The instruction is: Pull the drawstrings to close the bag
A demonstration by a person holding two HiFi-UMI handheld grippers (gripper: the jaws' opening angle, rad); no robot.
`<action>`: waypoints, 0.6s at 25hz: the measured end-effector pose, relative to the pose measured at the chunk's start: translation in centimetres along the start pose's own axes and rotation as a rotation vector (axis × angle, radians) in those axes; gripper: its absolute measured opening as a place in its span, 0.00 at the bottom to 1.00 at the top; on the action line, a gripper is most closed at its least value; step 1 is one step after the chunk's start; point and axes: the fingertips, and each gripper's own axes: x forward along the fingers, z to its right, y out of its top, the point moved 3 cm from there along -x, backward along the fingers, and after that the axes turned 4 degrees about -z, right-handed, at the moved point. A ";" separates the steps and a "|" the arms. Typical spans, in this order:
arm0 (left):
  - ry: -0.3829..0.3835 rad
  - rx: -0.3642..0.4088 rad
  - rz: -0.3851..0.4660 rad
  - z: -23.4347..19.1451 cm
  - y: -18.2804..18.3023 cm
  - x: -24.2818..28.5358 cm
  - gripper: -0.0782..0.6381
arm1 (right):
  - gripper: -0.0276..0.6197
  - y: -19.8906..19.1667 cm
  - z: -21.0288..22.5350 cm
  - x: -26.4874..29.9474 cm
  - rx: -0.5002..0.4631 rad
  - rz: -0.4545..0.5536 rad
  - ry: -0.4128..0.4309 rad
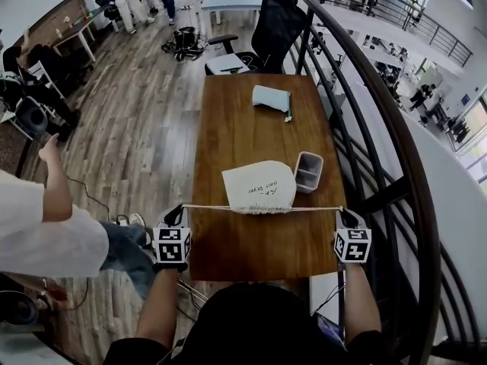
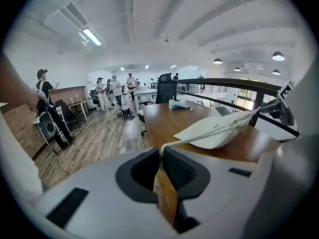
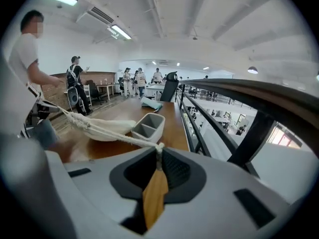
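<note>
Step in hand: cinching the mouth. Left gripper point(image 1: 176, 214) pinched closed on one end of the drawstring point(image 1: 213, 207); right gripper point(image 1: 347, 216) pinched closed on the other end, with the cord caught right at the pad tips in both gripper views. Bag point(image 1: 259, 186) lying on the table point(image 1: 251, 257) towards the near half, mouth facing the near edge and bunched into tight gathers. Cord taut and straight from gripper to gripper along that mouth. To finish well: pull outward evenly on both sides, low and level with the tabletop. Hold the pinch firm, thin cord being quick to slip from a tip grip. Avoid lifting, so as not to drag the light bag off its spot. Stop once the gathers pack solid. Probably close to done. Materials: off-white cloth, matte and soft, rounded far end, small dark print. Pale twisted cord, slightly fuzzy. Brown wood-grain top, smooth. Just beside the bag on the right, a grey divided tray point(image 1: 308, 171), rigid, with two compartments. Well beyond, a blue-grey folded pouch point(image 1: 271, 98).
</note>
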 end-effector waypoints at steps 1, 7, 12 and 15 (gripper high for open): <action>0.003 0.004 0.003 0.0 0.1 0.0 0.16 | 0.09 0.0 0.0 0.0 -0.001 0.000 -0.001; -0.001 0.029 0.025 -0.8 0.8 -0.7 0.16 | 0.09 0.0 0.3 -0.2 0.010 0.005 0.005; -0.035 -0.078 -0.018 -1.1 -1.1 0.1 0.16 | 0.09 -1.4 2.1 0.3 0.106 -0.020 -0.026; -0.032 -0.080 -0.037 -0.6 -1.5 0.2 0.16 | 0.09 -1.9 1.6 0.5 0.088 -0.033 -0.041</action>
